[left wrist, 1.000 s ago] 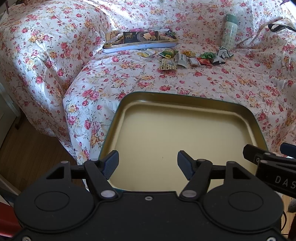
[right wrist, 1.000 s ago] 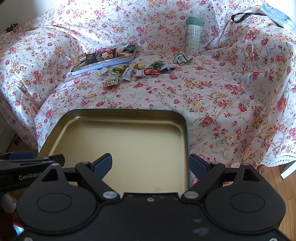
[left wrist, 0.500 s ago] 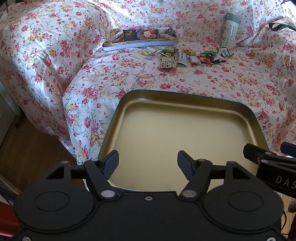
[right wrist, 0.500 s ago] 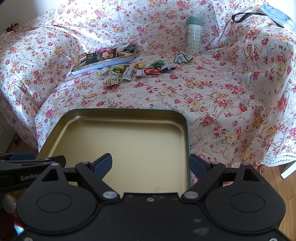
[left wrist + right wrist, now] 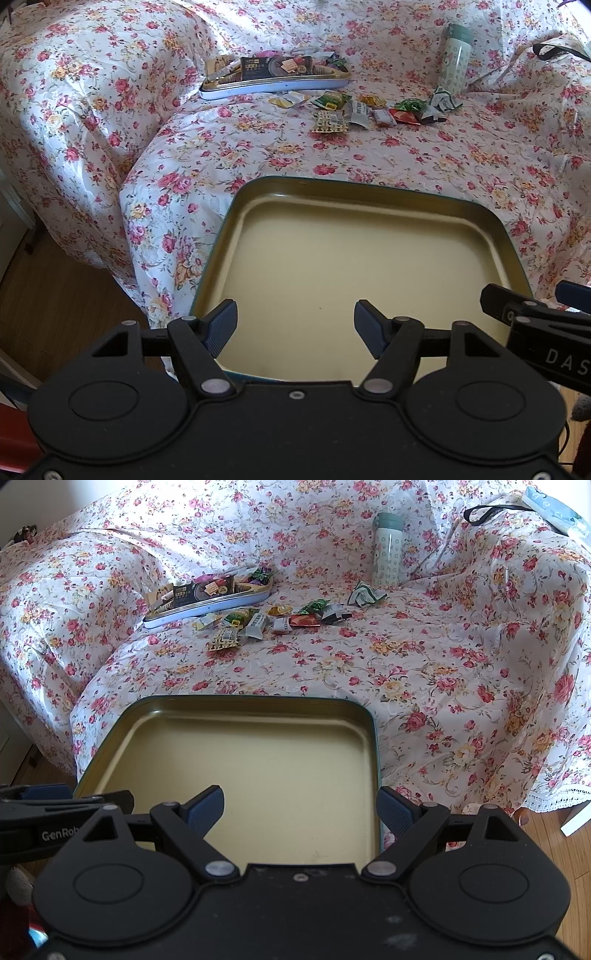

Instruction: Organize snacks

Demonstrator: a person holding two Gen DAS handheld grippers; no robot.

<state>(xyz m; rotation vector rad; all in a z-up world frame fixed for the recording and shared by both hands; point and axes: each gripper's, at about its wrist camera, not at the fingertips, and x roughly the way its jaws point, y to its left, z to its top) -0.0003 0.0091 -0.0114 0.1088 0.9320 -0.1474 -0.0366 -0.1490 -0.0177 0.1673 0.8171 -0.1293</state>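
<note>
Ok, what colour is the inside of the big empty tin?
Pale yellow, with a dark green rim on the tin; the right wrist view shows it best.

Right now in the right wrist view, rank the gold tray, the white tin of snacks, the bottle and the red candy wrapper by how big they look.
1. Gold tray, though it is closest to the camera.
2. White tin of snacks.
3. Bottle.
4. Red candy wrapper.

Left gripper (image 5: 294, 328): matte black body, two round discs, silver screws, ribbed blue pads. Right gripper (image 5: 300, 809): same build, dusty specks on housing. White lettering "GenRob" at 9 o'clock, "DAS" at 3 o'clock.
</note>
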